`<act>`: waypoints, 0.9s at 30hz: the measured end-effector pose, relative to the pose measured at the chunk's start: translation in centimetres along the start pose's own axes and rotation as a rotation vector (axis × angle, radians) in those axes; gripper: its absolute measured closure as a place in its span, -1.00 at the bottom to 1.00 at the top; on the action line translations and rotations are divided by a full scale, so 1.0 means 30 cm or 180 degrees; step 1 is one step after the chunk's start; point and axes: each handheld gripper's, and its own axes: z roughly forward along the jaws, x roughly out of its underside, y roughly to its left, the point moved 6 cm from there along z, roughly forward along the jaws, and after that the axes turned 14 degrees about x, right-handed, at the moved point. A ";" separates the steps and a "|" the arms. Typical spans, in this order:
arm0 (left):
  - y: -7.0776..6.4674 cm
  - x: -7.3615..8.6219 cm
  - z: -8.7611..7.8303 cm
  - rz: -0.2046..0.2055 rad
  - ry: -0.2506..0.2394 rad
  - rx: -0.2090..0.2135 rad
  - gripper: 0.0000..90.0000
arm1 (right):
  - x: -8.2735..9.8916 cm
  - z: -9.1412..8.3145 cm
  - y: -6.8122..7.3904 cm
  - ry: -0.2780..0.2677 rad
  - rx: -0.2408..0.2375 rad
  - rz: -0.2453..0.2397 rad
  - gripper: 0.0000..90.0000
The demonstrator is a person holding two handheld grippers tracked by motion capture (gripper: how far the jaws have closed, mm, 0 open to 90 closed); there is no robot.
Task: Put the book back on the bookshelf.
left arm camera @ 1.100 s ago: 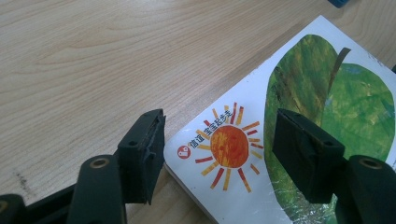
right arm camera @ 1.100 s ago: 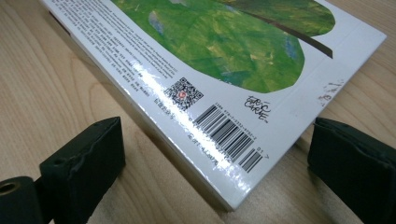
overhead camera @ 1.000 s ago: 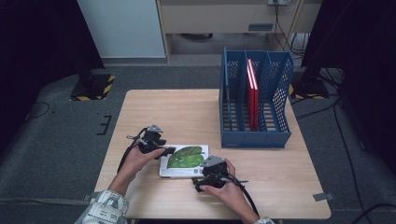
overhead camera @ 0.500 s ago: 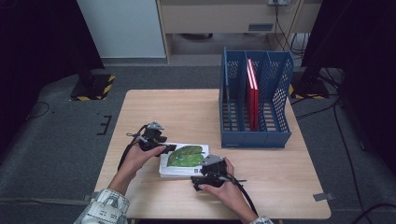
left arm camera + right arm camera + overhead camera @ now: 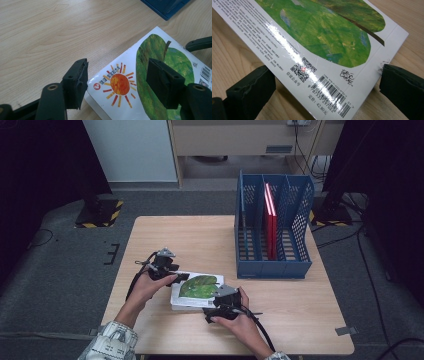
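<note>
left gripper: jaws apart, just opened a little, astride 9 o'clock corner of flat white leaf-cover picture book
book: lying near table's 6 o'clock edge
right gripper: jaws apart, straddling barcode corner; close squarely before lifting
blue plastic file rack: 2 o'clock, likely destination

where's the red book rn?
In the high view the red book stands upright in the blue file rack at the table's far right, in its middle slot, away from both grippers.
</note>
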 end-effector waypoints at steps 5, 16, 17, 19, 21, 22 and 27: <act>0.001 0.006 0.004 -0.0023 -0.0021 0.0027 -0.32 | 0.000 0.000 0.000 -0.0018 -0.0016 0.0055 -0.98; 0.004 0.017 -0.005 -0.0036 -0.0116 -0.0051 -0.60 | 0.000 0.000 -0.002 -0.0022 -0.0018 0.0065 -0.97; -0.002 0.020 -0.008 -0.0027 -0.0111 -0.0038 -0.61 | 0.000 0.000 -0.002 -0.0020 -0.0020 0.0063 -0.97; -0.013 0.030 -0.014 -0.0019 -0.0089 -0.0026 -0.62 | 0.001 0.000 -0.002 -0.0020 -0.0023 0.0062 -0.97; -0.020 0.040 -0.024 -0.0004 -0.0110 -0.0031 -0.63 | 0.000 0.001 -0.002 -0.0026 -0.0020 0.0064 -0.97; -0.023 0.046 -0.028 -0.0010 -0.0127 -0.0028 -0.63 | 0.000 0.001 -0.002 -0.0025 -0.0020 0.0064 -0.97; -0.045 0.078 -0.043 -0.0009 -0.0154 0.0028 -0.64 | 0.000 0.001 -0.002 -0.0024 -0.0018 0.0064 -0.97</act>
